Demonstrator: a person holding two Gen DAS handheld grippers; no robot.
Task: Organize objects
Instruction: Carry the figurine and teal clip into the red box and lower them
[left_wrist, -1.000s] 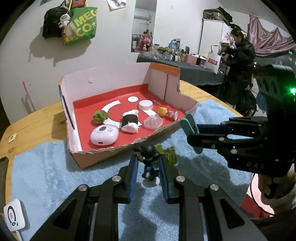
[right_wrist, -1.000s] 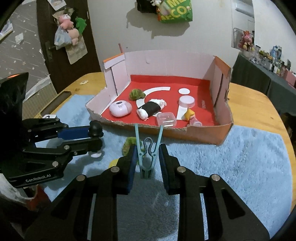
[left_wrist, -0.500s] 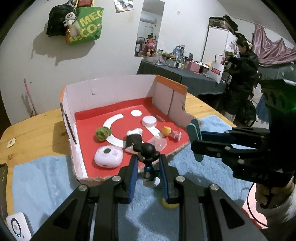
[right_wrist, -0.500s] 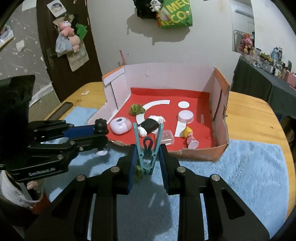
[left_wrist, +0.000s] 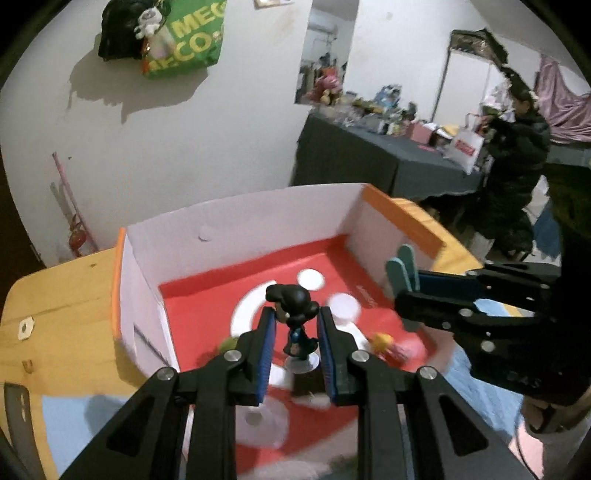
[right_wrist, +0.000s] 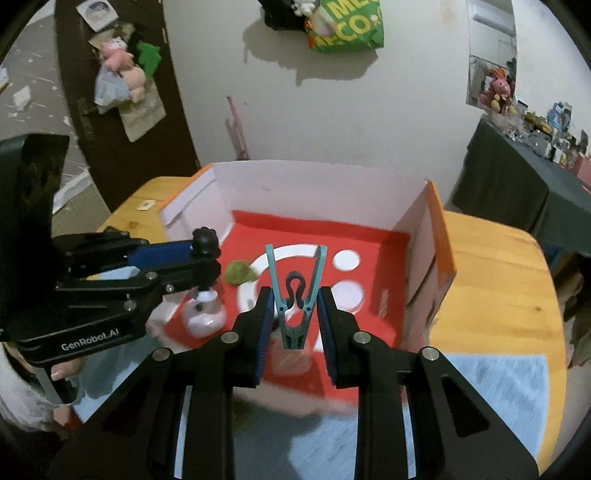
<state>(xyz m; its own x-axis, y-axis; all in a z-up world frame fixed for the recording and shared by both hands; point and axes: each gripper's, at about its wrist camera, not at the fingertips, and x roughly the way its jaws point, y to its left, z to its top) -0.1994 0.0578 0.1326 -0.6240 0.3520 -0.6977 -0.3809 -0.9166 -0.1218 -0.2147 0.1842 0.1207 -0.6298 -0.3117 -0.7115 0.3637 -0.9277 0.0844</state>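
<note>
Left gripper: its black jaws with blue pads are clamped on a small dark-haired figurine on a clear round base, which stands upright between them above the open box.
Right gripper: closed tight on a teal plastic clothes peg, gripped near its pinching end, the two handles spreading upward in a V.
Gripper positions: both hang over the near part of the box, side by side; in the left view the right gripper reaches in from the right edge with the peg's teal handles showing.
Open cardboard box with white walls, orange rims and a red floor: it sits on the wooden table, its far wall toward the room's wall.
Box floor: white ring and white round marks printed on the red; a green fuzzy lump lies toward the left wall, a pale pink rounded case near the front-left corner, a small yellow and pink toy near the front-right corner.
Light blue fluffy mat: covers the table's near edge, under the box's front.
Blur: items at the box's near rim are smeared and cannot be told apart.
</note>
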